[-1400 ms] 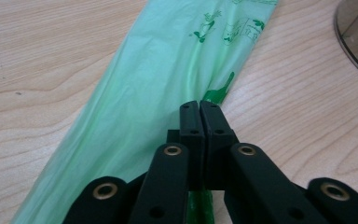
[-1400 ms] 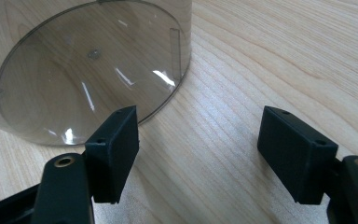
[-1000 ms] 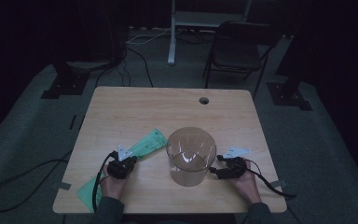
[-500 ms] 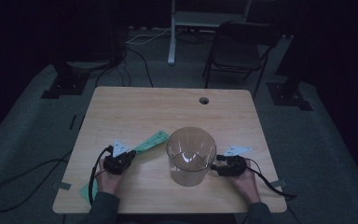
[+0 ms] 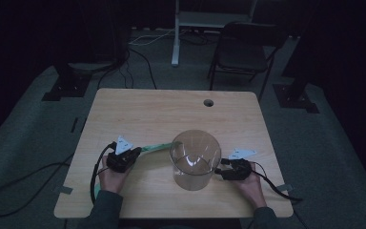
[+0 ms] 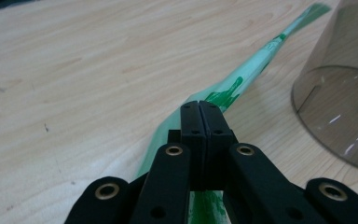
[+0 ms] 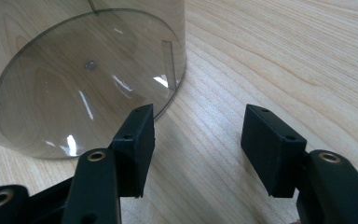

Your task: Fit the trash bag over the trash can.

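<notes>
Left gripper [image 6: 199,109] clenched on a green plastic bag [image 6: 242,84], pulled taut toward 1 o'clock. Right gripper [image 7: 198,135] released, jaws just narrowed with nothing between, beside the clear plastic container [image 5: 195,159] mid-table [image 5: 171,109]. Chair [image 5: 240,52] beyond at 12.

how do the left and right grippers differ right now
The left gripper has its jaws shut on the green plastic bag; the right gripper has open jaws with only bare table between them. The left sits apart from the clear container; the right is right beside its wall. Both are black and hand-held.
</notes>
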`<state>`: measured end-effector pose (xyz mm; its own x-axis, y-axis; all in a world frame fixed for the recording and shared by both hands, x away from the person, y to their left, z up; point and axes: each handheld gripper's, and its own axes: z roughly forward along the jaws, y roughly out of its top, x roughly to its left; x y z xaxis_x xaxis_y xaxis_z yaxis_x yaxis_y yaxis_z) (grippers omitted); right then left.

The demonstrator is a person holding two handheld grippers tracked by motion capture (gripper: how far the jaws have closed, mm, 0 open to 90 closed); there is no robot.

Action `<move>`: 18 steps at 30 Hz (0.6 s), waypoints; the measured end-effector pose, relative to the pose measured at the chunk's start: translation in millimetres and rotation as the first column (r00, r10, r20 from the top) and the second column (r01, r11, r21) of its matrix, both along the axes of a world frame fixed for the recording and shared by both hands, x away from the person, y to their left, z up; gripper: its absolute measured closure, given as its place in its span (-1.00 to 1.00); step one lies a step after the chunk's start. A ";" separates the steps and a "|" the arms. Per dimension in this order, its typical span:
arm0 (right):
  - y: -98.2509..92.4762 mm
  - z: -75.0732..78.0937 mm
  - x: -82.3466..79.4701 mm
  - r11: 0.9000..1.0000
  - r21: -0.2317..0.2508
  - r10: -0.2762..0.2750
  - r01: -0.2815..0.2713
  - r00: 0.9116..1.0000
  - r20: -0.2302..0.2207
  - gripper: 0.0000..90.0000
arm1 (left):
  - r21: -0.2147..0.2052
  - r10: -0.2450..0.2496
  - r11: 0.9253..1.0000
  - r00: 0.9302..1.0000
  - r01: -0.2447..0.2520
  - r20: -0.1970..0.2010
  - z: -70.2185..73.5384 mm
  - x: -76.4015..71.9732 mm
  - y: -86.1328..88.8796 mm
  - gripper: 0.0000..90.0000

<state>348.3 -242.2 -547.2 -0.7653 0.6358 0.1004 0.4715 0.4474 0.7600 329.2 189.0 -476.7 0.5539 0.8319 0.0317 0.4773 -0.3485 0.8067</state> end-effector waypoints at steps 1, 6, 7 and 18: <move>0.1 0.0 -0.1 1.000 0.000 0.000 0.000 1.000 0.000 -0.04 | -0.002 -0.004 1.000 1.000 0.004 0.003 1.8 0.3 -0.5 0.99; 0.3 0.0 -0.4 1.000 0.000 0.004 -0.004 1.000 0.000 -0.04 | -0.004 -0.016 1.000 1.000 0.016 0.016 9.4 1.6 -3.0 0.99; 0.4 0.0 -0.5 1.000 -0.001 0.004 -0.004 1.000 0.001 -0.04 | -0.009 -0.020 1.000 1.000 0.020 0.016 10.3 1.8 -3.3 0.99; 0.7 0.0 -0.6 1.000 0.003 0.003 -0.003 1.000 -0.003 -0.04 | -0.050 -0.075 0.996 0.997 0.077 0.035 21.5 3.2 -6.7 0.99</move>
